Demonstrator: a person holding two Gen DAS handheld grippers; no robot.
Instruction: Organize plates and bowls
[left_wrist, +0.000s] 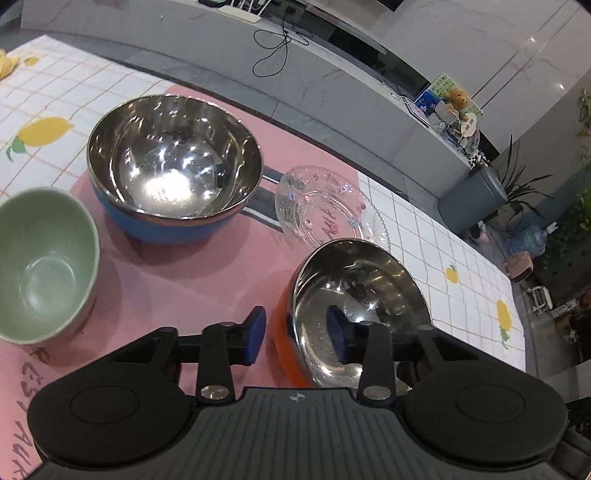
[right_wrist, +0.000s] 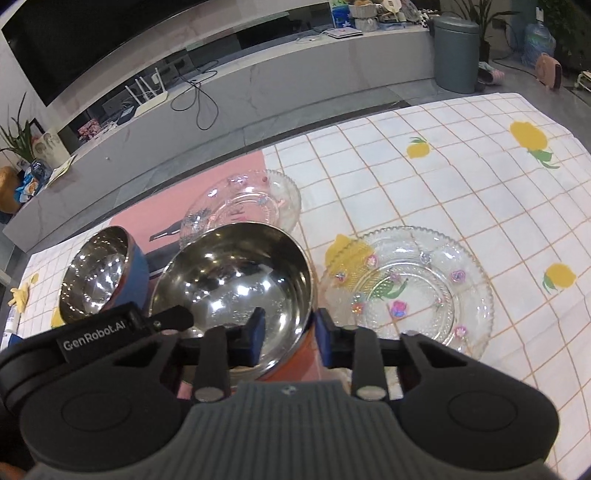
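An orange-sided steel bowl (left_wrist: 354, 295) (right_wrist: 236, 277) sits near me on the pink mat. My left gripper (left_wrist: 297, 336) straddles its near-left rim, one finger outside, one inside, jaws apart. My right gripper (right_wrist: 290, 332) straddles its right rim the same way, jaws still apart. A blue-sided steel bowl (left_wrist: 173, 155) (right_wrist: 99, 273) stands farther back. A green ceramic bowl (left_wrist: 40, 258) is at the left. A small glass plate (left_wrist: 332, 206) (right_wrist: 247, 203) lies behind the orange bowl. A larger glass plate (right_wrist: 410, 288) lies on the tablecloth to the right.
The pink mat (left_wrist: 207, 266) lies over a white checked tablecloth with lemons (right_wrist: 461, 166). A dark utensil (right_wrist: 164, 232) lies on the mat by the blue bowl. The table's far edge borders a grey floor and a low TV bench (right_wrist: 258, 85).
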